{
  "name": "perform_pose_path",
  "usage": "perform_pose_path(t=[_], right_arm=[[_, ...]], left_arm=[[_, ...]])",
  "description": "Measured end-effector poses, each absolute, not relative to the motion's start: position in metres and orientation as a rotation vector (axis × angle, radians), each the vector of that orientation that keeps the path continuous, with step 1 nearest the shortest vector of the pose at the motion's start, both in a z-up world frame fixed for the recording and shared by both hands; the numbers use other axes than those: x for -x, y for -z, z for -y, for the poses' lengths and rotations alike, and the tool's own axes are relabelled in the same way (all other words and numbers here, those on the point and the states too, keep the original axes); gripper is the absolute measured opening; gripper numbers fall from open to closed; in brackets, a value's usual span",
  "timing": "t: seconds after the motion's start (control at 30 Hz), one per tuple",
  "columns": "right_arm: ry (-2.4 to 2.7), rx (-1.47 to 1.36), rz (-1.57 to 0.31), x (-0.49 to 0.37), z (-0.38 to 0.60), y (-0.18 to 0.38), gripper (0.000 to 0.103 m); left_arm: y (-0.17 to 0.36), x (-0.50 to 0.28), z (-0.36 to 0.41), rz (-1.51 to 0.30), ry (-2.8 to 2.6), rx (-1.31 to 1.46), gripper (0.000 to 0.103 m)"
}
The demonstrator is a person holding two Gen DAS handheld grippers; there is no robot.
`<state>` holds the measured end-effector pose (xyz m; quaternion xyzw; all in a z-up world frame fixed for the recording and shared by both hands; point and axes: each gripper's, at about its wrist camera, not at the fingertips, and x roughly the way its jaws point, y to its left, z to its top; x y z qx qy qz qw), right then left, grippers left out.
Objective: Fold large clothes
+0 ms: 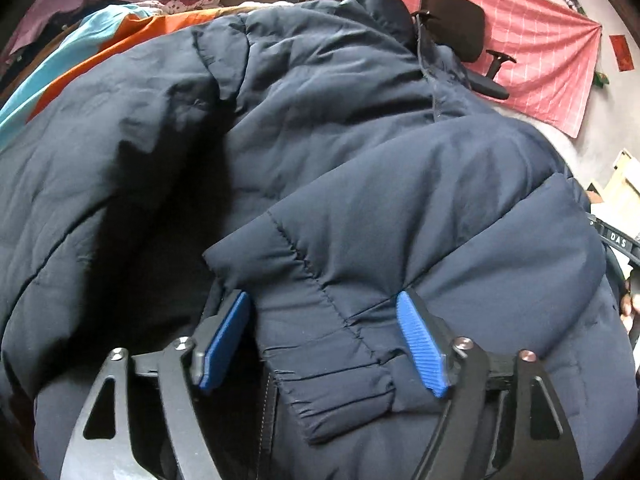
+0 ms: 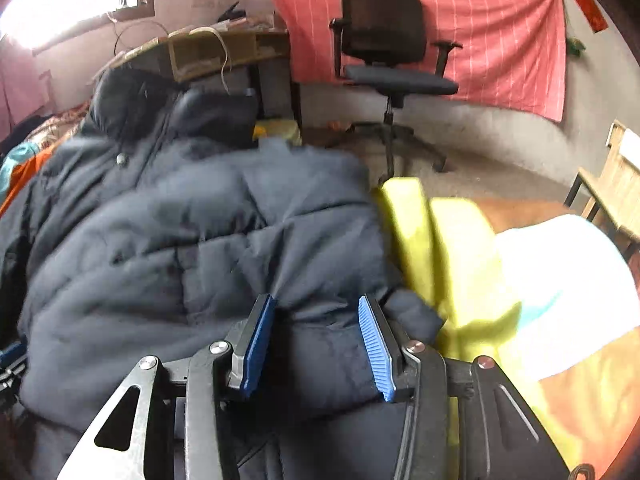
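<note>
A dark navy puffer jacket [image 1: 340, 140] lies in a bulky heap on a bed and fills the left wrist view. My left gripper [image 1: 324, 300] is open, its blue pads [image 1: 226, 336] on either side of a sleeve cuff [image 1: 336, 344] that lies between them. In the right wrist view the same jacket [image 2: 180, 240] takes up the left and middle. My right gripper [image 2: 316, 304] has its pads [image 2: 376, 348] apart with a thick fold of the jacket's edge bulging between them. The jacket's collar [image 2: 132, 108] is at the far end.
A yellow-green cloth [image 2: 448, 248] and a white cloth [image 2: 560, 288] lie on the bed to the right of the jacket. An orange and teal cover [image 1: 80, 48] shows at the far left. A black office chair [image 2: 392, 68], a desk [image 2: 224, 52] and a red wall cloth [image 2: 500, 32] stand beyond.
</note>
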<state>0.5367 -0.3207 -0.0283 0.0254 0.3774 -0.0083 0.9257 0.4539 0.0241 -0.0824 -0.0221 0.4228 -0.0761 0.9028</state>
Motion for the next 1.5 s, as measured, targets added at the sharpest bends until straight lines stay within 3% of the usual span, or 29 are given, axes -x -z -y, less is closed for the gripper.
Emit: perform_pose_path(t=[0.33, 0.43, 0.6, 1.0, 1.27, 1.5], right_arm=[[0.068, 0.002, -0.698, -0.526, 0.309, 0.047, 0.044], [0.06, -0.018, -0.689, -0.525, 0.317, 0.044, 0.049], [0.066, 0.015, -0.687, -0.517, 0.31, 0.031, 0.081], [-0.25, 0.38, -0.528, -0.442, 0.178, -0.009, 0.087], [-0.448, 0.474, -0.611, -0.443, 0.08, 0.004, 0.087], [-0.409, 0.388, -0.709, -0.466, 0.061, 0.035, 0.087]], left_arm=[[0.07, -0.447, -0.049, -0.841, 0.201, 0.192, 0.076], [0.05, -0.418, -0.079, -0.774, 0.181, 0.304, 0.076], [0.026, -0.361, -0.125, -0.717, 0.139, 0.35, 0.076], [0.026, -0.247, -0.228, -0.754, -0.118, 0.479, 0.076], [0.057, -0.238, -0.274, -0.769, -0.126, 0.989, 0.076], [0.058, -0.248, -0.297, -0.705, -0.289, 1.061, 0.073]])
